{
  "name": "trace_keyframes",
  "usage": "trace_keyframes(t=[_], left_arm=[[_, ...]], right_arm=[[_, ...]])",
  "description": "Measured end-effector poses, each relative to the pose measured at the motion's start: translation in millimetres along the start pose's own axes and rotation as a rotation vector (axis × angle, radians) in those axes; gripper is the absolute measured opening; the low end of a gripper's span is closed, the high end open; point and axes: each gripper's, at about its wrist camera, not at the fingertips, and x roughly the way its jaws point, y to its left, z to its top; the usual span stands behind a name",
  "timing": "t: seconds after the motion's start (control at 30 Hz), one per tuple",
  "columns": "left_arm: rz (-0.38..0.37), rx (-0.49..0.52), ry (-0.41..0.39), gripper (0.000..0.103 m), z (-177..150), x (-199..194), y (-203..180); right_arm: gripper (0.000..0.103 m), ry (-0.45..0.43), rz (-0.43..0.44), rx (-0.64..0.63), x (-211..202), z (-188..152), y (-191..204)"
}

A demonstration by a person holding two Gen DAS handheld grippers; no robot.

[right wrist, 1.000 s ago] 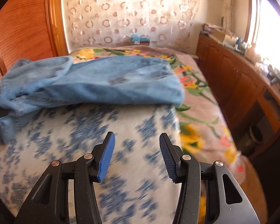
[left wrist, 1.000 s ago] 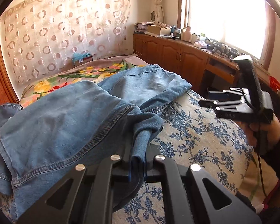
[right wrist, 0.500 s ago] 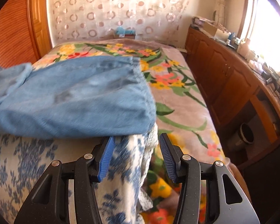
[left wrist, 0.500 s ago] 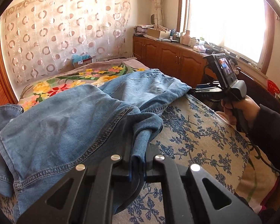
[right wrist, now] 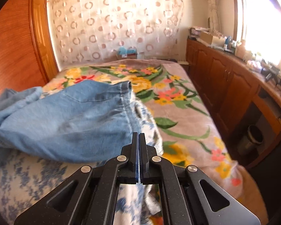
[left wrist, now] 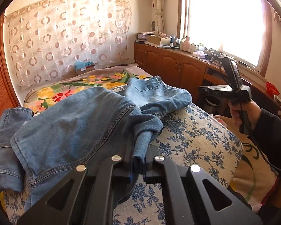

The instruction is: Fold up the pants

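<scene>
Left hand-held gripper (left wrist: pixel 139 166), bottom centre of left wrist view, clamped on bunched denim hem of pants (left wrist: pixel 80 129). Pants sprawl across blue-flowered quilt (left wrist: pixel 194 140) on bed, waistband toward centre of frame. Right hand-held gripper (right wrist: pixel 138 156), bottom centre of right wrist view, just snapped closed, jaws together, nothing between them, just beside pants edge. Right hand (left wrist: pixel 241 112) at right of frame. Wooden counter (left wrist: pixel 178 65) under window.
</scene>
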Motion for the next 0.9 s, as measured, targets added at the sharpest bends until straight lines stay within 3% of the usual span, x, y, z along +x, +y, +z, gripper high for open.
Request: trace_keyframes(t=[0.1,0.13,0.17,0.2,0.3,0.53,0.7,0.73,0.77,0.8,0.9], left_arm=[[-0.003,0.009,0.012,0.002,0,4,-1],[-0.004,0.008,0.011,0.002,0,5,-1],[-0.005,0.007,0.012,0.002,0,5,0],[-0.004,0.008,0.010,0.002,1,6,0],[0.000,-0.002,0.000,0.002,5,3,6],[0.010,-0.020,-0.024,0.002,13,-4,17],[0.007,-0.015,-0.022,0.002,10,-3,18],[0.004,-0.011,-0.018,0.002,8,-2,16],[0.002,-0.007,-0.014,0.002,6,-1,14],[0.000,-0.004,-0.011,0.002,4,0,13],[-0.011,0.004,-0.007,0.002,1,1,9]], right_arm=[[0.002,0.057,0.006,-0.032,3,-11,10],[0.014,0.067,0.017,-0.047,5,-14,13],[0.033,0.078,0.008,-0.063,7,-18,17],[0.039,0.085,-0.002,-0.073,10,-21,19],[0.042,0.112,0.014,-0.113,20,-28,27],[0.047,0.130,-0.052,-0.172,41,-17,31],[0.045,0.145,-0.070,-0.185,59,-6,28],[0.033,0.145,-0.060,-0.173,60,-5,26],[0.010,0.142,-0.044,-0.157,60,-3,24],[0.001,0.137,-0.034,-0.145,58,-1,23],[0.000,0.089,-0.020,-0.132,46,0,20]])
